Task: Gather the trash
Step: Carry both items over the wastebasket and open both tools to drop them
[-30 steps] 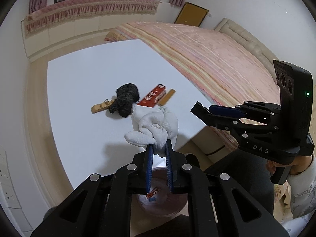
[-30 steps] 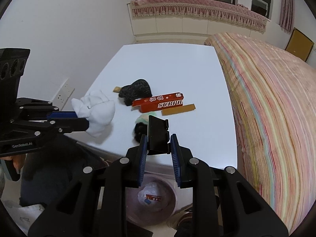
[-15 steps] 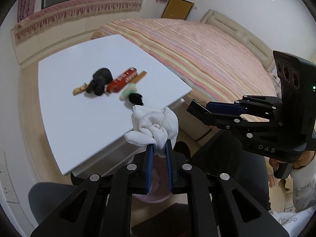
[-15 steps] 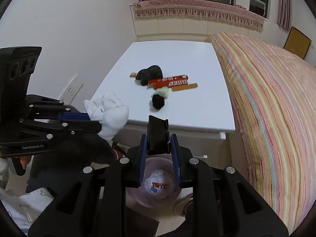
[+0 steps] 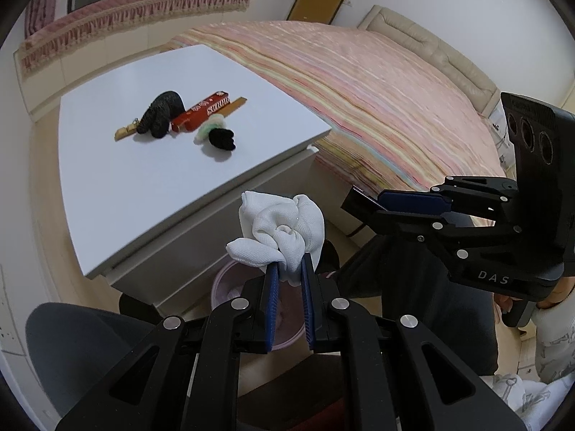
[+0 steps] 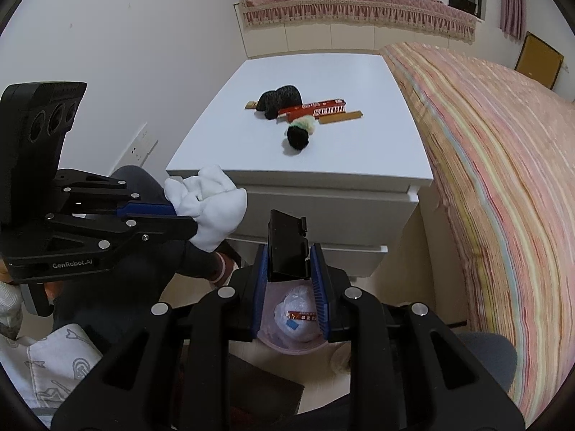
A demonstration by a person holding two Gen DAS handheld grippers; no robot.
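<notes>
My left gripper (image 5: 288, 269) is shut on a crumpled white cloth (image 5: 282, 231), held in the air in front of the white table's (image 5: 143, 179) near edge and above a pink trash bin (image 5: 230, 287). The cloth also shows in the right wrist view (image 6: 208, 204). My right gripper (image 6: 289, 256) is shut on a small black box (image 6: 287, 248), held above the same bin (image 6: 298, 323), which holds white trash and a red wrapper. It also shows in the left wrist view (image 5: 363, 203).
On the table lie a dark knitted bundle (image 5: 161, 113), a red box (image 5: 201, 111), a flat tan strip (image 5: 235, 103), a black and green ball (image 5: 219, 136) and a small tan piece (image 5: 124, 133). A striped bed (image 5: 377, 107) stands to the right.
Both grippers have drawn back from the table and lower, over the bin, each still holding its item. The black and green ball has come into view on the table.
</notes>
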